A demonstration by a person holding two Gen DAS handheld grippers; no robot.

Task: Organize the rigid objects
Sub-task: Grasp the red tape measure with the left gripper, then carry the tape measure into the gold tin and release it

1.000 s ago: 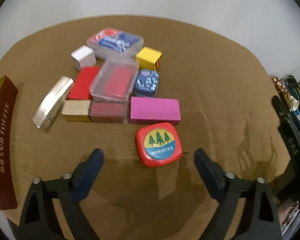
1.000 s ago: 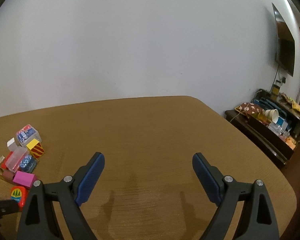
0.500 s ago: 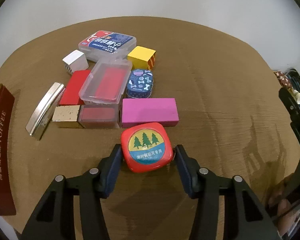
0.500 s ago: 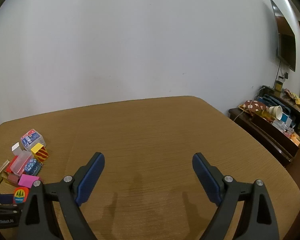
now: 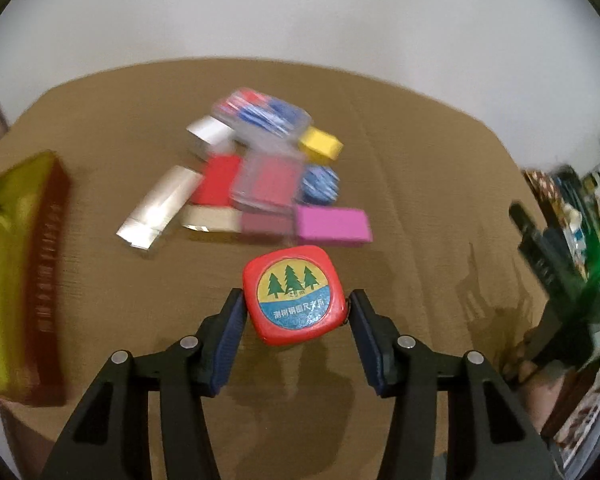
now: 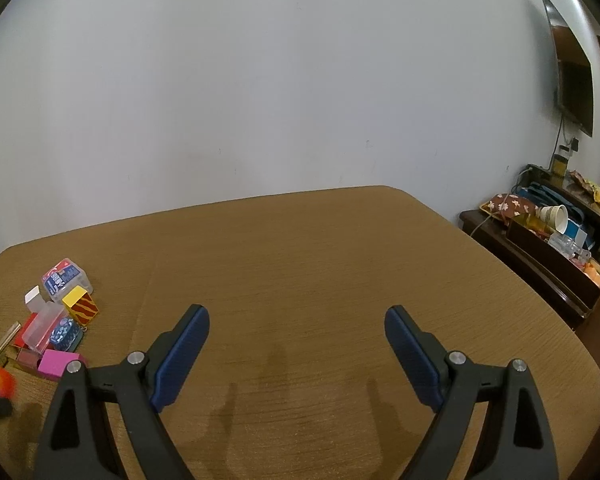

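Since the earlier frame the left gripper (image 5: 294, 308) went from spread wide around the red tape measure (image 5: 293, 294) to clamped on it, both blue pads pressed against its sides, and the cluster of boxes now sits further off in its view, so the tape measure looks lifted clear of the surface (image 5: 400, 184) (its shadow falls on the wood below and towards the camera). Everything past it is motion-blurred.

Using the pink box (image 5: 332, 226) as the landmark: the tape measure hangs just on the near side of it. Left of the pink box, in the same row, sit a dark red block (image 5: 266, 224) and a gold-speckled box (image 5: 210, 218), touching in a line. Right behind the pink box is the blue patterned tin (image 5: 320, 184), with a clear lidded case (image 5: 270, 178) beside it resting over a red box (image 5: 216, 180). Further back are a yellow box (image 5: 320, 143), a white box (image 5: 208, 134) and a clear case with a blue and red label (image 5: 266, 114). A silver bar (image 5: 160, 206) lies angled to the far left of the row, and a big gold and maroon tin (image 5: 20, 280) sits well apart beyond that.

The right gripper (image 6: 296, 332) holds nothing, its 2 fingers (image 6: 186, 344) wide apart over bare wood, well to the right of the pink box.
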